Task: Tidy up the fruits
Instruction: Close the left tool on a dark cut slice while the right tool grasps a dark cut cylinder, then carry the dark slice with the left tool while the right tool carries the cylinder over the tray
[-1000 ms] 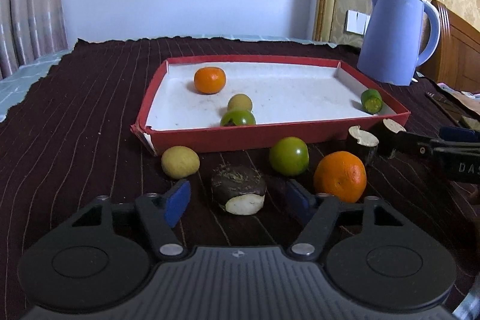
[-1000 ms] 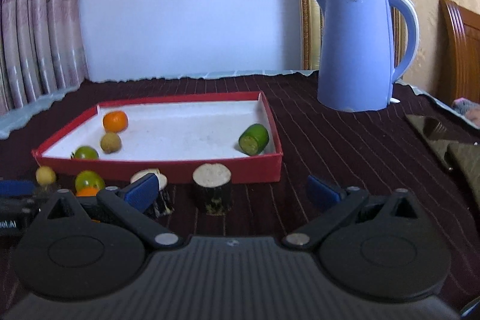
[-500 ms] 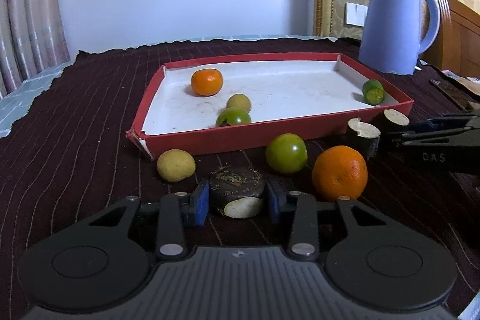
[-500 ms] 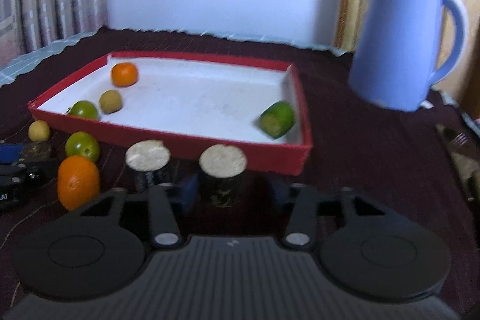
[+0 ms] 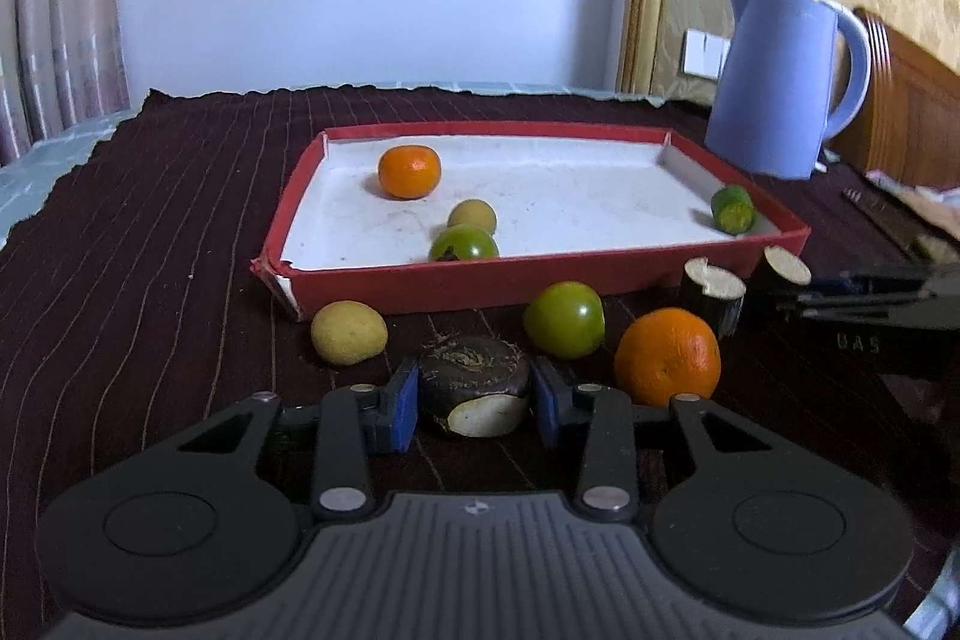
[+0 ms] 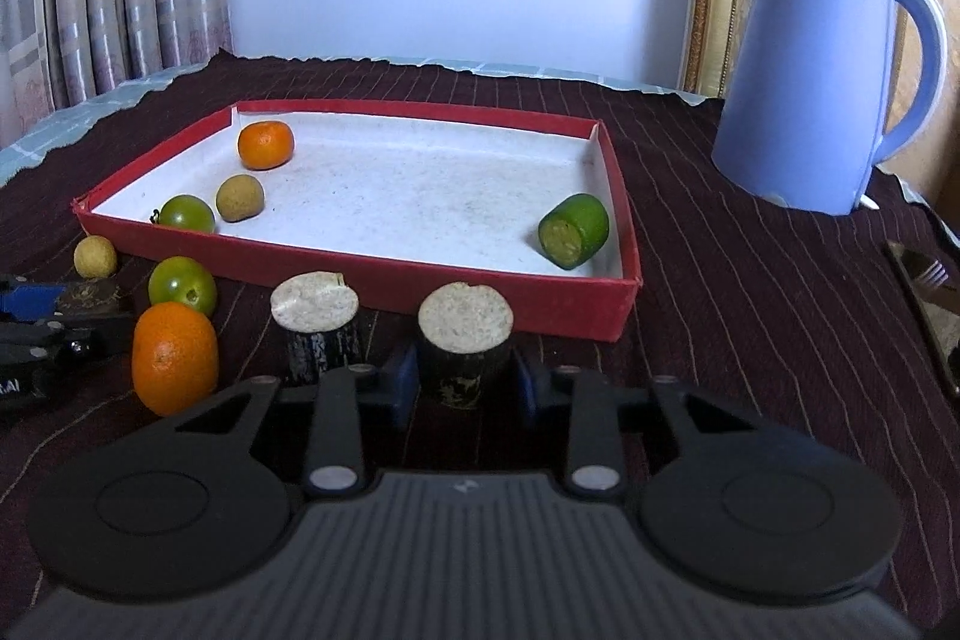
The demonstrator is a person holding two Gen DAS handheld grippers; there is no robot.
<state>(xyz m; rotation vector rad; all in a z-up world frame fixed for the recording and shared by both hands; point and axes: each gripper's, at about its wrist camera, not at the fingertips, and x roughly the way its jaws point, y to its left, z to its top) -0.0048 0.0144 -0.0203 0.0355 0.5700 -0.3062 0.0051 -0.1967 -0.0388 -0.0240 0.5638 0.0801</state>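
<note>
My left gripper [image 5: 474, 403] is shut on a dark brown water chestnut [image 5: 474, 382] on the cloth before the red tray [image 5: 540, 280]. My right gripper [image 6: 463, 382] is shut on a dark stump piece with a pale cut top [image 6: 465, 340]. A second stump piece [image 6: 315, 322] stands left of it. Loose before the tray lie an orange [image 5: 667, 357], a green tomato [image 5: 564, 319] and a small yellow fruit [image 5: 349, 331]. In the tray are an orange [image 5: 409, 171], a yellow fruit [image 5: 472, 215], a green tomato [image 5: 463, 244] and a cut green piece [image 5: 732, 209].
A blue kettle [image 6: 828, 70] stands right of the tray on the dark striped cloth [image 5: 150, 250]. A fork and a knife [image 6: 927, 292] lie at the far right. A wooden chair back [image 5: 912, 112] is behind the kettle.
Both grippers went from open to shut: the left closed on the water chestnut, the right moved up to and closed on the right stump piece.
</note>
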